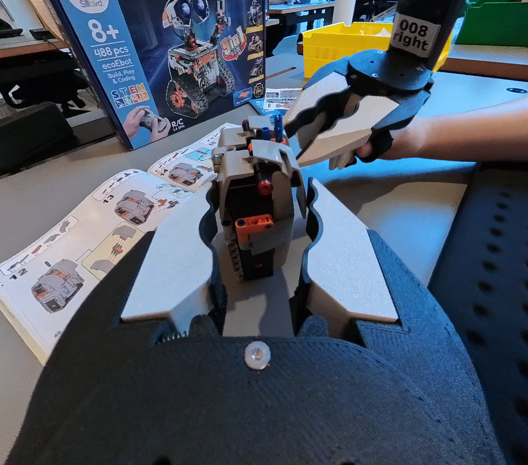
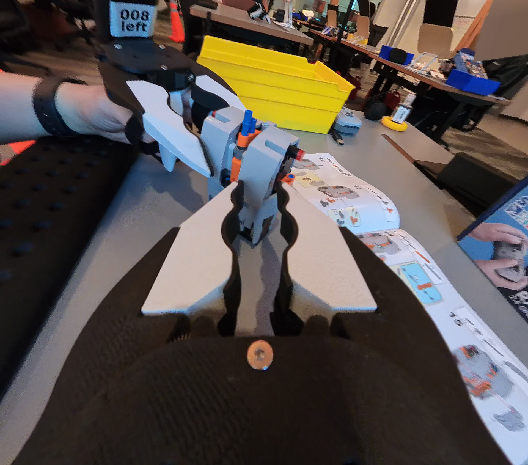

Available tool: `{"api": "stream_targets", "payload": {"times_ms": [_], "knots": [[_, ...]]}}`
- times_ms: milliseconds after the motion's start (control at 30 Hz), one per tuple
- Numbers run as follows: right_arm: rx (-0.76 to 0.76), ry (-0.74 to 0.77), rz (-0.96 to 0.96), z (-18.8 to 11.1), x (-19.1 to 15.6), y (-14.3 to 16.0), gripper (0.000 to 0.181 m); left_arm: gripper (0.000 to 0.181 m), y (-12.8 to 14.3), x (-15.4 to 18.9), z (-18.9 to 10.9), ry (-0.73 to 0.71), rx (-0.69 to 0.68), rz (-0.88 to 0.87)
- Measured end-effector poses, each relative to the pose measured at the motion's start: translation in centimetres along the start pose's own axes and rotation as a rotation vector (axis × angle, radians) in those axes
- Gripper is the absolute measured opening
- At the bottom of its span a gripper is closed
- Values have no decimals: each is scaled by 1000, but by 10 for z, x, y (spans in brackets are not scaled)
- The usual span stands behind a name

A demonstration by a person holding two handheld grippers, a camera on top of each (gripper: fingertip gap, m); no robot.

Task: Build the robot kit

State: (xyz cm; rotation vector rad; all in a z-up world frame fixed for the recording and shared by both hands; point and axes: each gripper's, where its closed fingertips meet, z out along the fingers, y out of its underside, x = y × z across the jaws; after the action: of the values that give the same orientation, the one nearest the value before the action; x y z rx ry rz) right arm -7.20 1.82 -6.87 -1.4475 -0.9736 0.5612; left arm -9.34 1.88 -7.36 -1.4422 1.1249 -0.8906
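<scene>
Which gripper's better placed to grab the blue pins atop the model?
Right gripper, probably: its tips sit beside the blue pins, while the left gripper brackets the model lower down.

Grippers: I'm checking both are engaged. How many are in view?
2. The left gripper clamps the grey brick model from one side; the right gripper clamps it from another. None hidden.

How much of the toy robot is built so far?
Done: a chunky grey, black and orange block model stands put together on the table. In hand: the left gripper and the right gripper both grip it from opposite sides, beside the open booklet. Left: it has no tracks, arms or eyes like the robot pictured on the box.
</scene>
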Motion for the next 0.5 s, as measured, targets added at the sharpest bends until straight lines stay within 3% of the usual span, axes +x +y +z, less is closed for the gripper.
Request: {"api": "stream_targets", "payload": {"times_ms": [167,367,500], "knots": [[-36,79,-83,0,10,-5,34,58,0,-6,0,-20,1,-23],[-129,136,-330,5,9,-9,35,60,2,-8,-2,-71,-19,37],[-193,142,-323,6,9,-9,32,61,1,-7,-1,-78,-15,22]]}}
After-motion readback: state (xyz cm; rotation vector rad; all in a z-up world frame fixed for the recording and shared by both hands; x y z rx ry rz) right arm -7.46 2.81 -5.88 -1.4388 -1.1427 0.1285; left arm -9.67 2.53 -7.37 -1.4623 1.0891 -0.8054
